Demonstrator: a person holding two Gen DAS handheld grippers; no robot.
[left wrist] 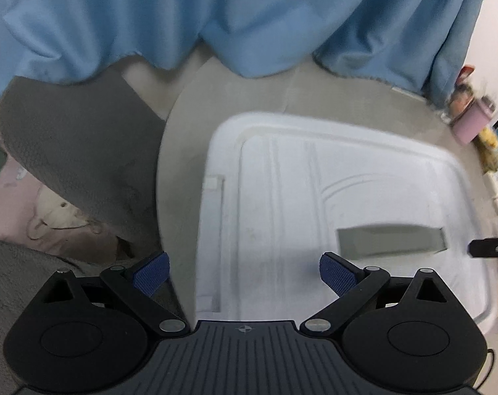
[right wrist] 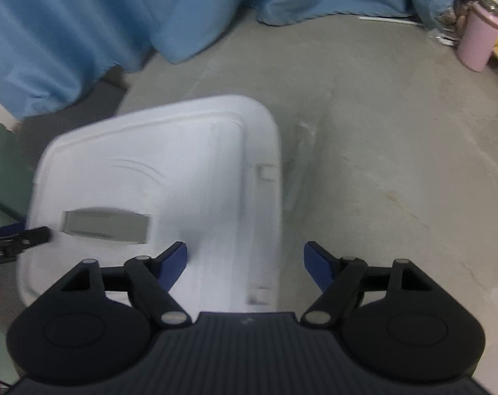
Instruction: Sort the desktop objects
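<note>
Your left gripper [left wrist: 244, 275] is spread wide and holds nothing; just ahead of it, reaching off to its right, lies the white storage-box lid [left wrist: 315, 204] on the grey worktop [left wrist: 183, 151]. Your right gripper [right wrist: 245, 263] is equally wide apart and empty, with the lid ahead to its left. Farther off hangs a blue curtain [left wrist: 216, 16], and a pink tumbler [right wrist: 478, 44] stands far right.

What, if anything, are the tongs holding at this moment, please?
Nothing: the left tongs and right tongs both gape open over the white lid.
</note>
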